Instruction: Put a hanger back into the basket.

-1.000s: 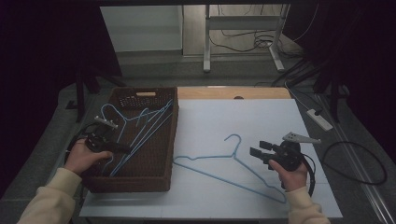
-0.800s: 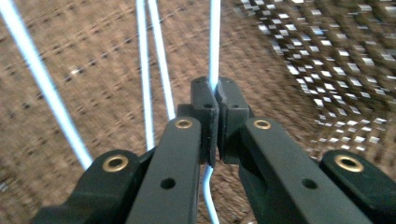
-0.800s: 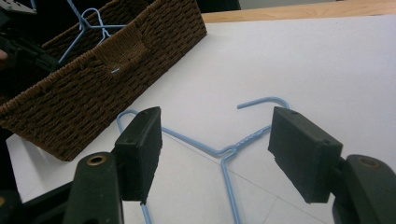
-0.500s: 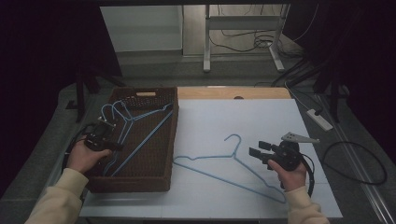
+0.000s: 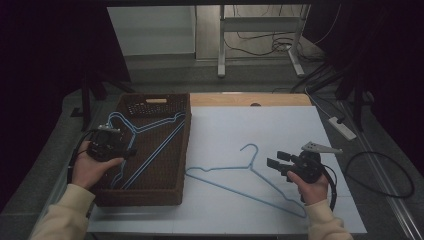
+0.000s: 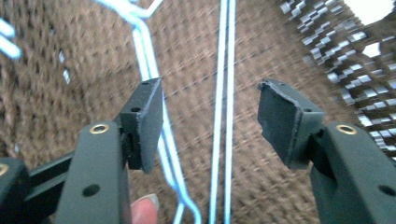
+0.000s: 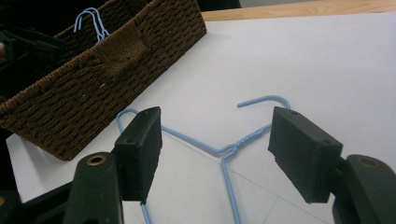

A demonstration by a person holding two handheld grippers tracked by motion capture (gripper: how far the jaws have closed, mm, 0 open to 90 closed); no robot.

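Observation:
Two blue wire hangers (image 5: 155, 145) lie in a brown wicker basket (image 5: 150, 200) at the table's left. My left gripper (image 5: 131, 151) hovers over the basket's left side. Its jaws have just been opening, and the hanger wires (image 6: 223, 93) run along the basket floor below the gap, touched by neither pad. A third blue hanger (image 5: 235, 170) lies flat on the white table top. My right gripper (image 5: 277, 159) is held just right of it, open, with nothing between its pads. In the right gripper view the hanger's hook (image 7: 261, 100) lies beyond the open jaws.
The basket's woven wall (image 7: 93, 93) stands left of the loose hanger. A white sheet (image 5: 280, 125) covers the table, with a wooden strip (image 5: 250, 99) along the far edge. Cables and a power strip (image 5: 342, 127) lie on the floor at right.
My left gripper's jaws have opened and let go of the hangers, which now lie flat in the basket. The right hand has kept still.

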